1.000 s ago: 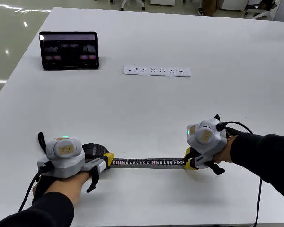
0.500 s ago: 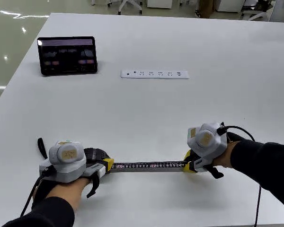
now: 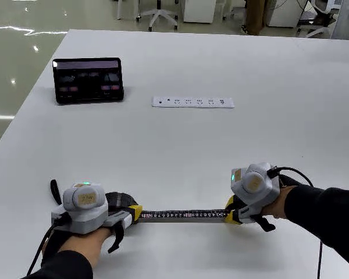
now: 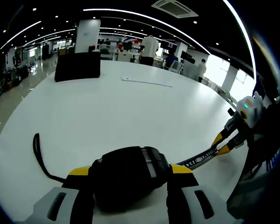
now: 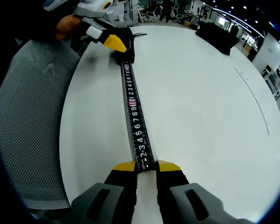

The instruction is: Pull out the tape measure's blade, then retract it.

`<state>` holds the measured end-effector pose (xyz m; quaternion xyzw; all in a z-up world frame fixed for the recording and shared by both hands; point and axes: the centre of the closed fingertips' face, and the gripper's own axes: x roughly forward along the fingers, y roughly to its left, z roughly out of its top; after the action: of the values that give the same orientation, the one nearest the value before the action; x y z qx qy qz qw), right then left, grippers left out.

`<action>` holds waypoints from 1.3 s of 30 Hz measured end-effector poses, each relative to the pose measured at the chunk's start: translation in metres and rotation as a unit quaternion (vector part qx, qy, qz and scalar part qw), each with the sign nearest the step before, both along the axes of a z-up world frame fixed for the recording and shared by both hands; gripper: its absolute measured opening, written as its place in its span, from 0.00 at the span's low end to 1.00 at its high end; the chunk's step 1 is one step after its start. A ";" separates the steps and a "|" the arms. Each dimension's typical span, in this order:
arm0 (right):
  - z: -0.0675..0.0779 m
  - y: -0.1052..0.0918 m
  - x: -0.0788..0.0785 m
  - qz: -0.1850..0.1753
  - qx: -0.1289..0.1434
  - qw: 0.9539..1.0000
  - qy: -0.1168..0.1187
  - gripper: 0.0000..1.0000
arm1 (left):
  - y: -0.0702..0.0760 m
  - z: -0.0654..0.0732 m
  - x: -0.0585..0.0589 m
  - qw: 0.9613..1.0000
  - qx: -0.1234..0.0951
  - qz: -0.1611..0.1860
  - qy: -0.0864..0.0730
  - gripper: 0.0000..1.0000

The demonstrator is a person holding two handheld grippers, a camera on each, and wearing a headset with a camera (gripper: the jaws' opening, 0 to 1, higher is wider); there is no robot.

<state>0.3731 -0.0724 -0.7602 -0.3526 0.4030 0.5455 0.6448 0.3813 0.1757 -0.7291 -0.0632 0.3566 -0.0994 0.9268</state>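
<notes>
Left gripper (image 4: 129,171) is pressed in on the black case (image 4: 130,158) of the tape measure (image 3: 117,200), one yellow-tipped jaw on either flank. The case rests on the white table (image 3: 221,145) and its wrist strap (image 4: 37,151) trails off to that gripper's left. Right gripper (image 5: 146,166) pinches the far end of the blade (image 5: 133,105) between its closed tips (the lowest numerals sit right at the jaws). From there the blade runs straight to the case mouth, lying low along the table between the two grippers. A tablet (image 3: 88,79) and a power strip (image 3: 193,102) sit well ahead of both grippers, clear of the work. By my reading the pull-out is near its end or done, with a modest stretch of blade drawn and the retraction not yet begun. To do this well, the right gripper should pull dead in line with the case mouth, level and without roll, so the blade neither kinks nor scrapes. The left gripper need only hold the case square and flat on the table, not squeeze harder. For the return, walking the pinched tip back toward the case seems wiser than letting go, since a freed blade may whip and slap into the case.
</notes>
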 end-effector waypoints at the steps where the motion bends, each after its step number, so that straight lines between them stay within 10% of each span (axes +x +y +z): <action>1: 0.000 0.000 0.000 0.000 0.000 1.000 0.000 0.11 | 0.000 0.000 0.000 1.000 0.000 0.000 0.000 0.59; 39: 0.000 0.020 0.004 -0.018 0.028 0.999 -0.003 0.11 | 0.000 0.000 0.001 1.000 -0.021 0.002 0.001 0.58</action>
<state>0.3774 -0.0520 -0.7602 -0.3290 0.3920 0.5441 0.6649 0.3821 0.1756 -0.7292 -0.0839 0.3552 -0.1047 0.9251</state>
